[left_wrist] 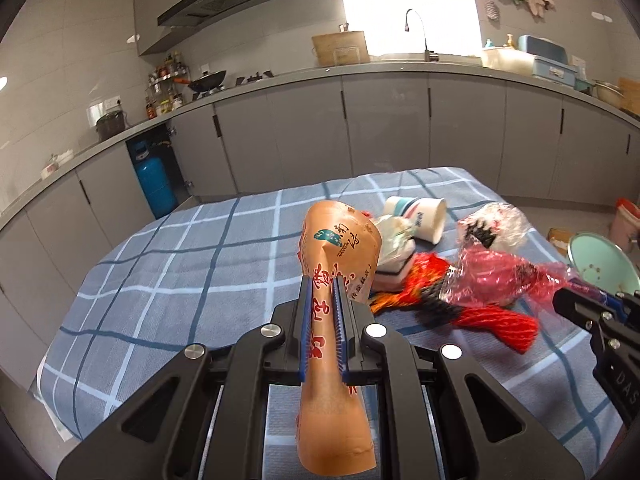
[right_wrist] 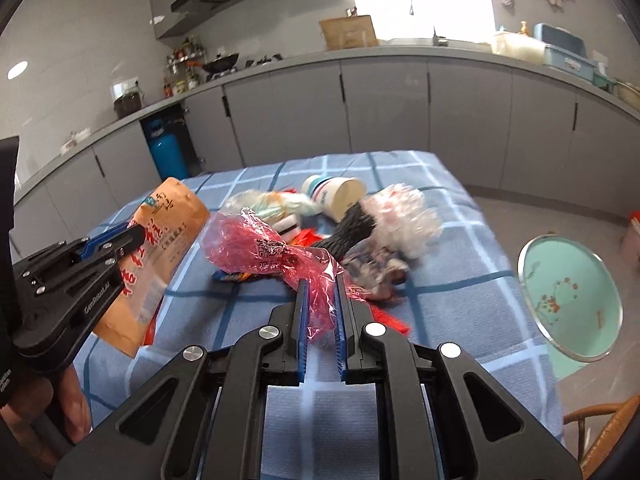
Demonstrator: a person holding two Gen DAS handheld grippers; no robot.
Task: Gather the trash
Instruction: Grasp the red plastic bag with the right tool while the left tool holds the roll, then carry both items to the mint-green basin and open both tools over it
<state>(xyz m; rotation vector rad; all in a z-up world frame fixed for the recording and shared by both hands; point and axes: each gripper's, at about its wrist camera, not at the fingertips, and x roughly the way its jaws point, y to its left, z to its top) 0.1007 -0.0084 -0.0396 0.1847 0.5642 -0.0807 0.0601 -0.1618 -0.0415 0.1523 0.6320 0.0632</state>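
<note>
My left gripper (left_wrist: 323, 285) is shut on a brown paper bag (left_wrist: 340, 248) with red characters, held above the blue checked tablecloth (left_wrist: 180, 272); the bag also shows in the right wrist view (right_wrist: 160, 248), with the left gripper (right_wrist: 132, 236) on it. My right gripper (right_wrist: 319, 284) is shut on a red transparent plastic bag (right_wrist: 272, 252), lifted off the trash pile; it also shows in the left wrist view (left_wrist: 492, 276). On the cloth lie a white paper cup (right_wrist: 340, 194), a red and black net (left_wrist: 480, 316) and clear crumpled plastic (right_wrist: 404, 216).
A teal enamel basin (right_wrist: 568, 296) stands to the right of the table, also seen in the left wrist view (left_wrist: 600, 260). A wooden chair (right_wrist: 604, 432) is at lower right. Grey kitchen cabinets (right_wrist: 384, 104) and a blue gas cylinder (left_wrist: 154, 180) lie beyond the table.
</note>
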